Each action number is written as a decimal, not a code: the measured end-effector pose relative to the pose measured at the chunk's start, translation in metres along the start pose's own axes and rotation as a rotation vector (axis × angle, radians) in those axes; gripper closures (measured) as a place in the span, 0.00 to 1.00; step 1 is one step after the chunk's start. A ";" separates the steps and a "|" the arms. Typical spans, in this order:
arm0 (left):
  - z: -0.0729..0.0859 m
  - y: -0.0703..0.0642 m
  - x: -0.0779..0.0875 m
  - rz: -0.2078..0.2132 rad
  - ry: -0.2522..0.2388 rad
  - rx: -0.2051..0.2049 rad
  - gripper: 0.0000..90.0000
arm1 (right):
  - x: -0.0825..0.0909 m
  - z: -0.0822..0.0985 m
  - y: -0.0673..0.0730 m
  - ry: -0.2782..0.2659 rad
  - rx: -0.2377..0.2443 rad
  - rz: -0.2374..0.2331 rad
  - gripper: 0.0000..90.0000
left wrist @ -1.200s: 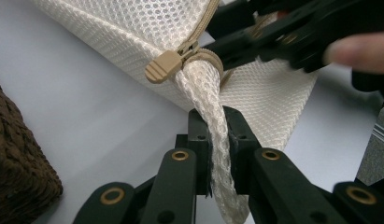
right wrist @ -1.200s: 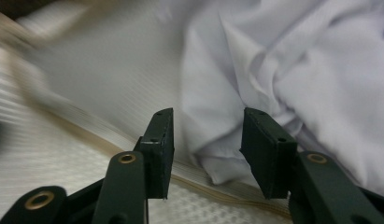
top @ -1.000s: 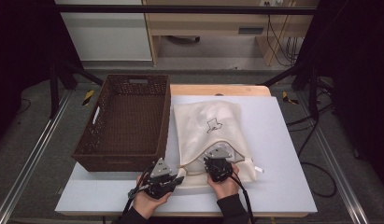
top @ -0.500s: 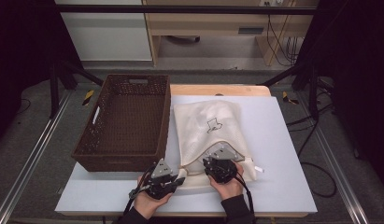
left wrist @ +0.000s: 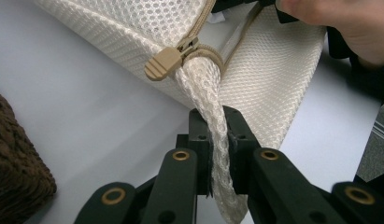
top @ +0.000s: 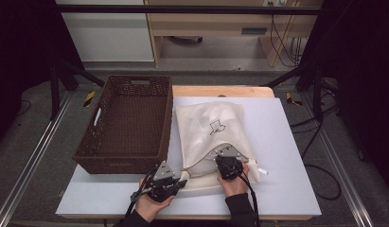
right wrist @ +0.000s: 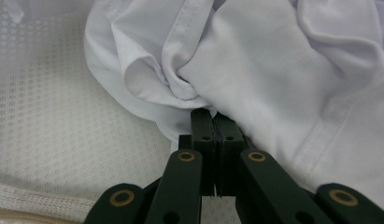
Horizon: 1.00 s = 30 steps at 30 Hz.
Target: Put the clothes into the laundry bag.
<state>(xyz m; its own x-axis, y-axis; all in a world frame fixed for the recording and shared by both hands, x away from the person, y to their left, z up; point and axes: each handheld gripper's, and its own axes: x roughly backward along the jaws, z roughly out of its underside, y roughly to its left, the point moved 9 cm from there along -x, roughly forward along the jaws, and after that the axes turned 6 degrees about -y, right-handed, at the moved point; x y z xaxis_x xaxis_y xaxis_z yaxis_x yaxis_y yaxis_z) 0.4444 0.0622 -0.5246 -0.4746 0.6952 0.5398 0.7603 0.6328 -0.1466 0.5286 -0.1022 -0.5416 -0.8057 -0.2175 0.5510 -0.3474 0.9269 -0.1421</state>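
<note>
High view shows the left tongs [top: 179,182] at the near left corner of a cream mesh laundry bag [top: 216,127] that lies flat on the white bench [top: 287,156]. The right tongs [top: 228,161] reach into the bag's open near edge, just beside the left pair and a little farther from the person. A brown wicker basket [top: 126,125] stands on the bench ahead and to the left of the left tongs, close beside the bag.

Left gripper view has those tongs [left wrist: 218,123] clamped on a bunched strip of the bag's mesh [left wrist: 213,112], which runs up between the two black jaws to a tan zipper pull [left wrist: 162,64] just ahead of them. Part of the other hand [left wrist: 339,23] sits beyond, at the upper right.

Right gripper view looks inside the bag: the right tongs [right wrist: 213,116] have just been closing and now stand pinched together on a fold of white cloth [right wrist: 273,70], a crumpled garment with stitched hems. The bag's mesh lining [right wrist: 45,107] spreads to the left of these tongs, under the garment.
</note>
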 end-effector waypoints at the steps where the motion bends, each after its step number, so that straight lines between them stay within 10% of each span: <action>1: 0.000 0.000 0.000 0.001 -0.001 -0.001 0.92 | 0.000 -0.001 0.001 -0.009 0.018 -0.001 0.98; 15: -0.006 -0.004 0.009 0.022 -0.038 0.015 0.70 | 0.055 0.004 0.003 -0.096 -0.041 -0.197 0.68; 22: -0.016 -0.001 0.020 0.013 -0.073 0.020 0.67 | 0.090 0.007 -0.034 -0.143 -0.093 -0.131 0.66; 24: -0.019 -0.001 0.020 0.001 -0.074 0.015 0.67 | 0.105 0.014 -0.063 -0.158 -0.133 -0.063 0.62; 30: -0.009 0.009 0.005 -0.037 -0.018 0.033 0.78 | 0.092 0.045 -0.082 -0.037 -0.197 -0.062 0.57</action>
<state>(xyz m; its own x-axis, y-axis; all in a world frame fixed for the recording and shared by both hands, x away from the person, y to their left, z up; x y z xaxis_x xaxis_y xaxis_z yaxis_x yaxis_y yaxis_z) 0.4530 0.0684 -0.5152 -0.5107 0.6769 0.5302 0.7268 0.6693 -0.1543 0.4613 -0.2121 -0.5165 -0.8042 -0.2834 0.5225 -0.2990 0.9526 0.0566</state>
